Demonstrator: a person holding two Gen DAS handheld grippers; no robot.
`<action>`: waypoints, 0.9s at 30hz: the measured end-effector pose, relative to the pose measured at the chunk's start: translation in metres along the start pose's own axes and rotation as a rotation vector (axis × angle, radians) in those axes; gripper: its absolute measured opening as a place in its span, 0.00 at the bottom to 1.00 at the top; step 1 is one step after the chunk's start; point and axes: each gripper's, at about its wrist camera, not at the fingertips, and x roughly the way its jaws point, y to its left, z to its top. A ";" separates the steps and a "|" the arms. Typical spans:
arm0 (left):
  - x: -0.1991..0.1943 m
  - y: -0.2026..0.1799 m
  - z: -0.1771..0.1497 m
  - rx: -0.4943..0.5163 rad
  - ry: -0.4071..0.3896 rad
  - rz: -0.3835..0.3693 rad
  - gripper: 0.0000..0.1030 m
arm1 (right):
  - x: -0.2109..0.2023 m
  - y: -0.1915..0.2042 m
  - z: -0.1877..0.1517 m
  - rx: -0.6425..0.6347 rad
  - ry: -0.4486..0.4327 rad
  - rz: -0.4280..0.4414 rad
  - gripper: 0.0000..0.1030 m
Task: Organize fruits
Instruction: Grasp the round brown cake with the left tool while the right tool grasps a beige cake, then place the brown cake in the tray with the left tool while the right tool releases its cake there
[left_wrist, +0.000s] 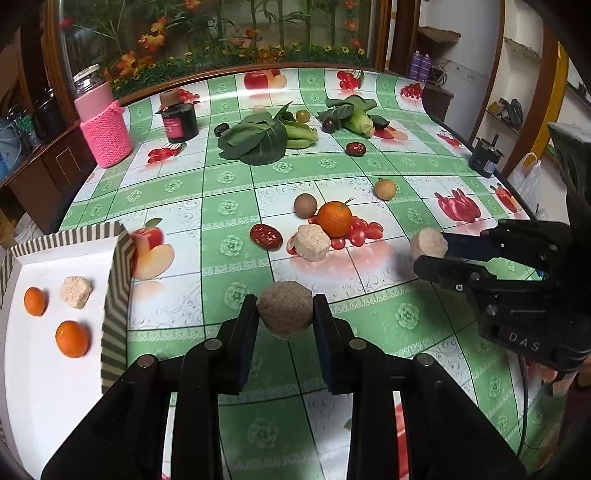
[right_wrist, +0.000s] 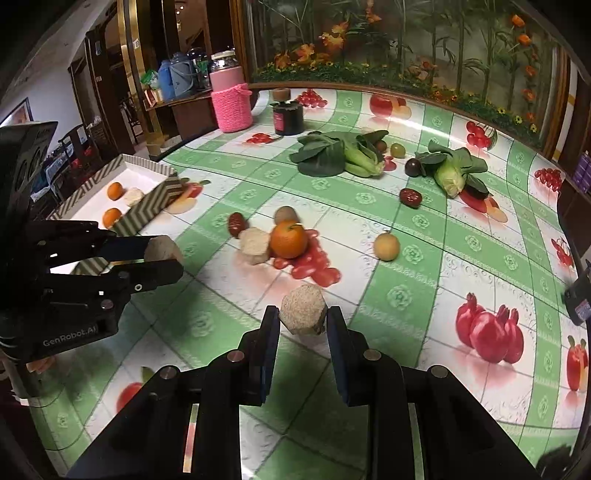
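My left gripper (left_wrist: 285, 308) is shut on a rough beige lump (left_wrist: 284, 317), held just above the tablecloth. At the right of that view my right gripper (left_wrist: 430, 251) grips a second beige lump (left_wrist: 426, 242). In the right wrist view the right gripper (right_wrist: 302, 317) pinches its faceted lump (right_wrist: 303, 308), and the left gripper (right_wrist: 164, 254) shows at the left with its lump (right_wrist: 160, 249). A striped tray (left_wrist: 118, 280) at the left holds two oranges (left_wrist: 72, 338) and another lump (left_wrist: 75, 291). An orange (left_wrist: 334, 218), a lump (left_wrist: 312, 242), a red date (left_wrist: 266, 236) and two round brown fruits (left_wrist: 305, 205) lie mid-table.
Leafy greens (left_wrist: 258, 140), a corn cob (left_wrist: 360, 122), dark plums and a second date (left_wrist: 355, 148) lie farther back. A pink knit-covered jar (left_wrist: 105, 129) and a dark jar (left_wrist: 181, 122) stand at the back left. A small black box (left_wrist: 485, 158) sits at the table's right edge.
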 end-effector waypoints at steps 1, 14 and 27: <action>-0.002 0.002 -0.001 -0.004 -0.001 -0.006 0.26 | -0.002 0.003 0.000 -0.001 -0.004 0.004 0.26; -0.027 0.033 -0.014 -0.060 -0.021 -0.036 0.26 | -0.007 0.045 0.009 -0.055 -0.023 0.038 0.26; -0.054 0.090 -0.025 -0.120 -0.052 0.065 0.26 | -0.002 0.097 0.037 -0.131 -0.048 0.110 0.26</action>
